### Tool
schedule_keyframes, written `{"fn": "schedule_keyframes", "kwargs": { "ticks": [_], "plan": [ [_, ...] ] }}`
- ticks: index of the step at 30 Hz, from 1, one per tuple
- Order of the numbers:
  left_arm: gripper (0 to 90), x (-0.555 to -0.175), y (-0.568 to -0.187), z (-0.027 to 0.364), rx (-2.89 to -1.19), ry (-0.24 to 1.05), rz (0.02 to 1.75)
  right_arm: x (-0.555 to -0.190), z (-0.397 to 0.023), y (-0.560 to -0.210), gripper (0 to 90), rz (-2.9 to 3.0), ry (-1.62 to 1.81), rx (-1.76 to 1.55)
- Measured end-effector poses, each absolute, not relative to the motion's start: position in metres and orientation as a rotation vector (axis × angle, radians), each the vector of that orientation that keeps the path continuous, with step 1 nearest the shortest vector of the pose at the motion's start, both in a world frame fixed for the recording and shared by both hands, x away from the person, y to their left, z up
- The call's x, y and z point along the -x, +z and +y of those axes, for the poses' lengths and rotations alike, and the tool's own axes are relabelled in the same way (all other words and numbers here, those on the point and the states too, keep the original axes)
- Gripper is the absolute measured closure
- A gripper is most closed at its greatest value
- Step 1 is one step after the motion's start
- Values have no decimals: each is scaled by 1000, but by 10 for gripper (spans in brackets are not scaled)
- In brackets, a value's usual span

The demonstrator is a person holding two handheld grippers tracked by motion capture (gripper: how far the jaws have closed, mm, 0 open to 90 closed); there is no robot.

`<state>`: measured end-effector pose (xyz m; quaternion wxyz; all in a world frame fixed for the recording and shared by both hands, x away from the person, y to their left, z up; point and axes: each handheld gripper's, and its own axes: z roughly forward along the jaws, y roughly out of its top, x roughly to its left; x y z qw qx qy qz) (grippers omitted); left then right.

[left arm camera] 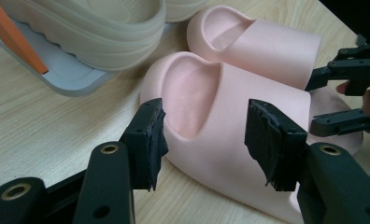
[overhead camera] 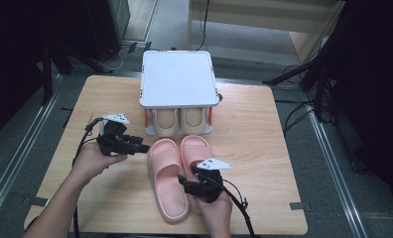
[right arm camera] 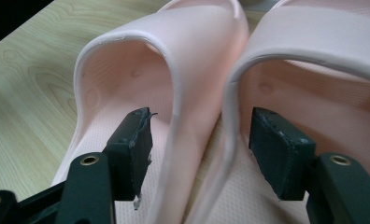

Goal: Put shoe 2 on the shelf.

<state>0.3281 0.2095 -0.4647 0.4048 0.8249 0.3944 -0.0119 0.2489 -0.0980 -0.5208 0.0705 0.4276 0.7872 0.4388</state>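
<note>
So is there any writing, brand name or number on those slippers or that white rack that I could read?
None can be read.
Pink slippers: plain, no print or logo on the straps or footbeds; a few small round dimples inside the straps, not letters.
Beige slippers on the rack's lower shelf: no marking.
White rack: top is blank.
Wooden table: only wood grain.
</note>
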Motion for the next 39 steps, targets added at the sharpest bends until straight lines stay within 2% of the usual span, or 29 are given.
{"fn": "schedule_keyframes", "kwargs": {
  "ticks": [12,15,16,17,21,32,39],
  "plan": [
    [475,-330,-465,212,-2076,-36,997,-266,-71,-520,388,2316,1196,-1342],
    [476,-330,-466,212,-2075,-38,999,-272,-66,-519,466,2301,1164,-1362],
    [475,-330,-466,212,-2075,-38,999,-272,-66,-519,466,2301,1164,-1362],
    [475,-330,-466,212,-2074,-38,1000,-274,-66,-518,531,2301,1153,-1369],
    [476,-330,-466,213,-2069,-32,1009,-276,-72,-516,688,2295,1137,-1367],
    [477,-330,-465,218,-2057,-22,1011,-276,-88,-505,750,2377,1195,-1351],
    [476,-330,-463,232,-2016,11,1045,-262,-98,-482,755,2581,1230,-1025]
  ]
}}
